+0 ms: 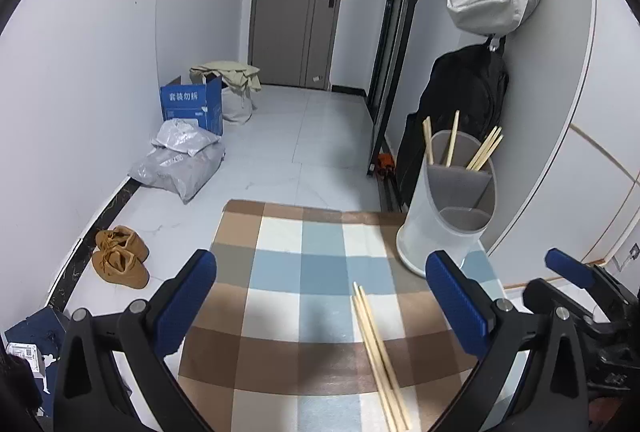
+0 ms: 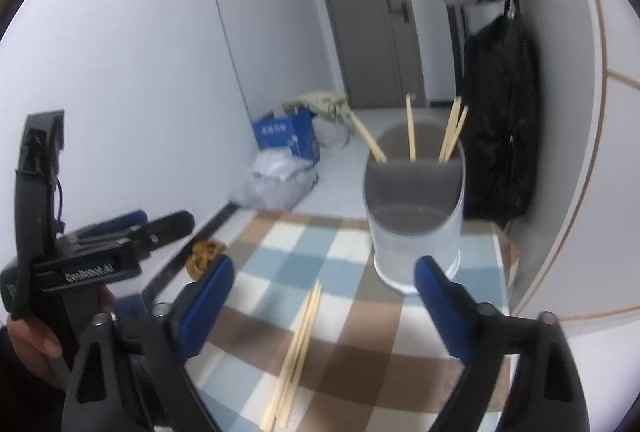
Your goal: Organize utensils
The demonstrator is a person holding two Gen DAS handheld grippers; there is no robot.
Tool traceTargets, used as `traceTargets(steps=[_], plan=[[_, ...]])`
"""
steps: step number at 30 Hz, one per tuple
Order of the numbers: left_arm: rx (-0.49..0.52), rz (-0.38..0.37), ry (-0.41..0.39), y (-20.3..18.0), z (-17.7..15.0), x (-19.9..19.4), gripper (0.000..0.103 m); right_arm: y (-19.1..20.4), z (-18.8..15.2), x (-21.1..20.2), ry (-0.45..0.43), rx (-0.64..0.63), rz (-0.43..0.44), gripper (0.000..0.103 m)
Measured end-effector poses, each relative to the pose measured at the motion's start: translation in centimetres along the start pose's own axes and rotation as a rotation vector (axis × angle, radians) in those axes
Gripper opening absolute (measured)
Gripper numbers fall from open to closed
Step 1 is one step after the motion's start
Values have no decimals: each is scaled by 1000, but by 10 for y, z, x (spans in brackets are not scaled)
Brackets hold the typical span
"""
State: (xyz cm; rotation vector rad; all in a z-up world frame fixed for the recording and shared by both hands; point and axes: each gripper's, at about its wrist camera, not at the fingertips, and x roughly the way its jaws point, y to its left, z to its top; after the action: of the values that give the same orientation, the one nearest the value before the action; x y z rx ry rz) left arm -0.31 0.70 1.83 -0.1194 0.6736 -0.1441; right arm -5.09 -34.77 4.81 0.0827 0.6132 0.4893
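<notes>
Both grippers, left (image 1: 320, 308) & right (image 2: 324, 304), are hanging jaws apart, empty, over chopsticks (image 2: 298, 348) on checked cloth (image 1: 280, 244); suggest pinching the pair mid-length, then lifting toward holder (image 2: 416, 224).

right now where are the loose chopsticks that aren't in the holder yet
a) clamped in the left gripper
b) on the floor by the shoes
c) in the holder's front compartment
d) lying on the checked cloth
d: the loose chopsticks lie flat on the checked cloth, short of the holder, with neither gripper touching them.
</notes>
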Motion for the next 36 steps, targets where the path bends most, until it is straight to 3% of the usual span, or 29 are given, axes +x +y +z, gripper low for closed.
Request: traceTargets(steps=[3, 13, 19, 21, 27, 32, 36], plan=[[-17, 11, 22, 7, -1, 2, 102, -2, -6, 15, 58, 14, 3, 77], [-122, 53, 61, 41, 6, 12, 102, 14, -9, 71, 253, -57, 20, 74], [-157, 63, 63, 58, 8, 12, 102, 24, -14, 118, 384, -124, 8, 59], [-156, 67, 64, 62, 8, 13, 102, 24, -18, 134, 433, -135, -6, 46], [-177, 61, 83, 77, 7, 16, 102, 21, -31, 165, 545, -127, -35, 28], [-223, 51, 104, 86, 8, 18, 102, 23, -41, 182, 611, -155, -38, 19], [-244, 44, 103, 89, 9, 16, 102, 26, -40, 184, 615, -165, -46, 17]])
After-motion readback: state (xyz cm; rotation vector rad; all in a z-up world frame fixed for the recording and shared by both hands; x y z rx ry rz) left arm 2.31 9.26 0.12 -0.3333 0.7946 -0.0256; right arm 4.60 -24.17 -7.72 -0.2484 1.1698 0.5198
